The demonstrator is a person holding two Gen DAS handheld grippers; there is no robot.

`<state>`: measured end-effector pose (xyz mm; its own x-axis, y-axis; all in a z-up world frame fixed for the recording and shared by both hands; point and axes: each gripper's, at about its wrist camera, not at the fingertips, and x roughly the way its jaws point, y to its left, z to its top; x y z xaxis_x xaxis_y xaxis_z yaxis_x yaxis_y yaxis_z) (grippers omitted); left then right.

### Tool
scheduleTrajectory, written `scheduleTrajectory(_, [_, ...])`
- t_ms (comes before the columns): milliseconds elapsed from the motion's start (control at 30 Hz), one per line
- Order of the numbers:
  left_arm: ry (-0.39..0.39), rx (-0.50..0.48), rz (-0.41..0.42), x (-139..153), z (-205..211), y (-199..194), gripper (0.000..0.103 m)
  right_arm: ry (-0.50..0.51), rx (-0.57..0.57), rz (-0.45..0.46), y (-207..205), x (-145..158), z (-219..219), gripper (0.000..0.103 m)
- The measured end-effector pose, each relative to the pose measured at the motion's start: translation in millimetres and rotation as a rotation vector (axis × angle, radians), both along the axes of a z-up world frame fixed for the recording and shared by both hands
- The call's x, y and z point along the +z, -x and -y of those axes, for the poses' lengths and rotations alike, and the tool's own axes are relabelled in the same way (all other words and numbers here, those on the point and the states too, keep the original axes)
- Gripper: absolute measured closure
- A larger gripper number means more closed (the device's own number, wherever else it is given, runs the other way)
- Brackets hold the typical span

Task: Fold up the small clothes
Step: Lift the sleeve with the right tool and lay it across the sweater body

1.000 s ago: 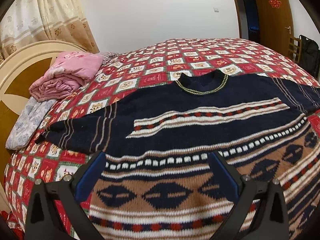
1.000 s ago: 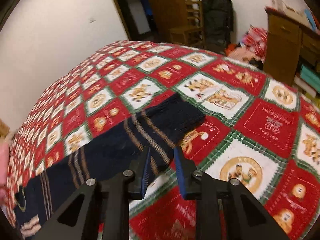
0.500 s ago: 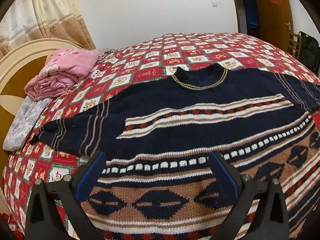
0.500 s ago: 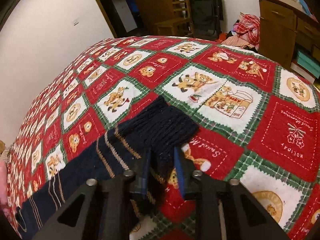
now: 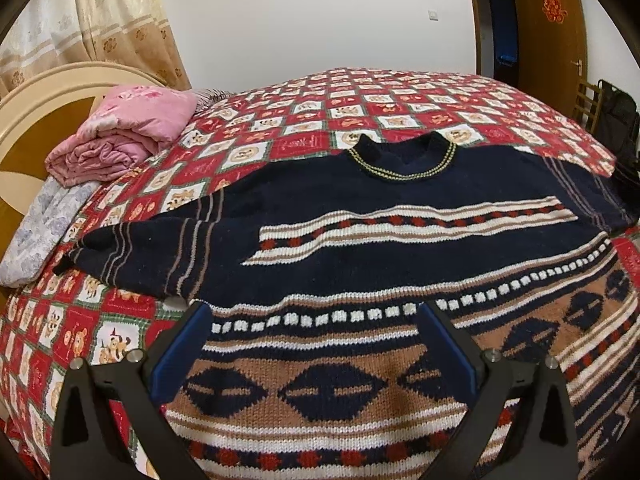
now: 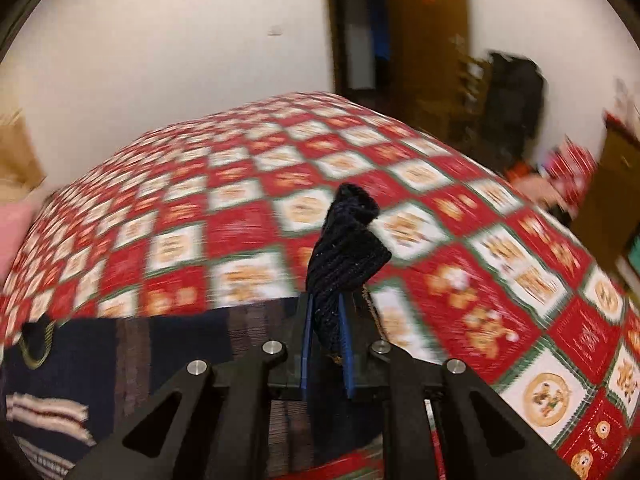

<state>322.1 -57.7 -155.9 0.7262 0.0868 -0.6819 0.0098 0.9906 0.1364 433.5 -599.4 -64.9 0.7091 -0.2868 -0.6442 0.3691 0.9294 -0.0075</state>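
A navy knit sweater (image 5: 360,248) with white, brown and red bands lies flat on the bed, collar (image 5: 402,160) at the far side, left sleeve (image 5: 132,252) stretched to the left. My left gripper (image 5: 316,344) is open and hovers over the sweater's patterned lower part. In the right wrist view my right gripper (image 6: 325,312) is shut on the sweater's right sleeve cuff (image 6: 348,248), which sticks up between the blue pads, lifted off the bed. The sweater body (image 6: 80,360) shows at lower left.
The bed has a red checked bear-print cover (image 5: 400,100). A folded pink quilt (image 5: 124,136) and a pale pillow (image 5: 44,232) lie by the headboard (image 5: 24,120). A door, a chair and a dark bag (image 6: 516,96) stand past the bed, a wooden cabinet (image 6: 612,200) at the right.
My right gripper has closed on the sleeve cuff and lifted it off the bed, swinging left. The left gripper has stayed open, drifting slightly over the sweater.
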Motion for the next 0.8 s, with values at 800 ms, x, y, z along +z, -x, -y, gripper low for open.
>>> scheduleTrajectory(800, [0.092,0.06,0.022,1.6,-64.9,19.8,0.0,0.046,0.478,-0.079,-13.8,-42.5,-293.5,0.091])
